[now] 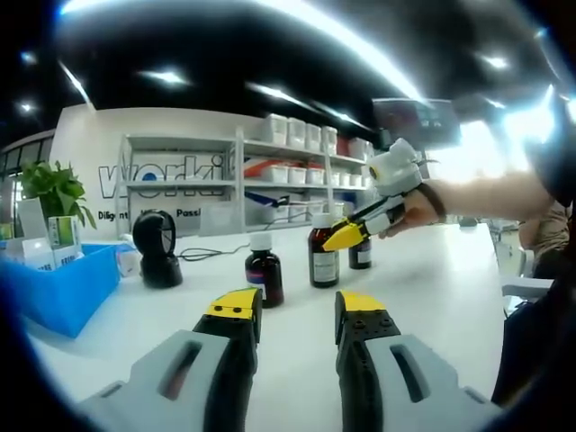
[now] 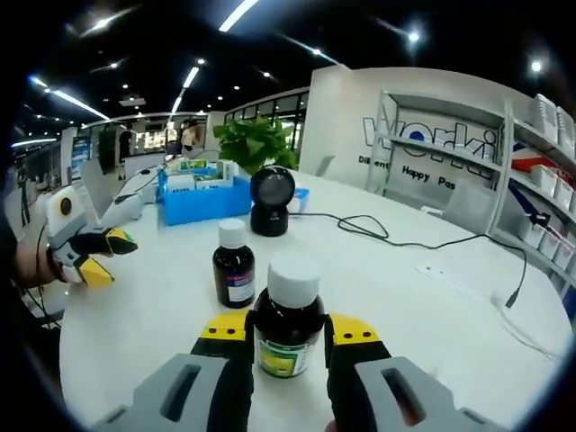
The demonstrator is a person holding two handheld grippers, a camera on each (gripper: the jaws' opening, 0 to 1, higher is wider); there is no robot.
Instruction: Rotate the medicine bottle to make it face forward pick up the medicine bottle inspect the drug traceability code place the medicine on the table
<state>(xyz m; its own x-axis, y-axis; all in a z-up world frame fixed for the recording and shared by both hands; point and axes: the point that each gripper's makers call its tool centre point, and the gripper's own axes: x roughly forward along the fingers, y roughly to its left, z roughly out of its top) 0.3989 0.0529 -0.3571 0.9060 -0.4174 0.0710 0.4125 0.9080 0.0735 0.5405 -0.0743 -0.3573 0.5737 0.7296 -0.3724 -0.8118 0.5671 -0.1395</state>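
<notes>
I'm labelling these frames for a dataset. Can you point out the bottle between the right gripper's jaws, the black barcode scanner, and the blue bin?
medicine bottle (image 2: 288, 326): right gripper view, dark glass body above the label.
barcode scanner (image 2: 271, 200): right gripper view, its round black head.
blue bin (image 1: 67, 290): left gripper view, its front wall.

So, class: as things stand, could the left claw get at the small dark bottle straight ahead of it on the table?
Probably yes. The left claw is open and empty, and the small dark bottle stands upright just ahead of it, with bare white table between them. The right claw is busy at the taller bottle beside it.
</notes>
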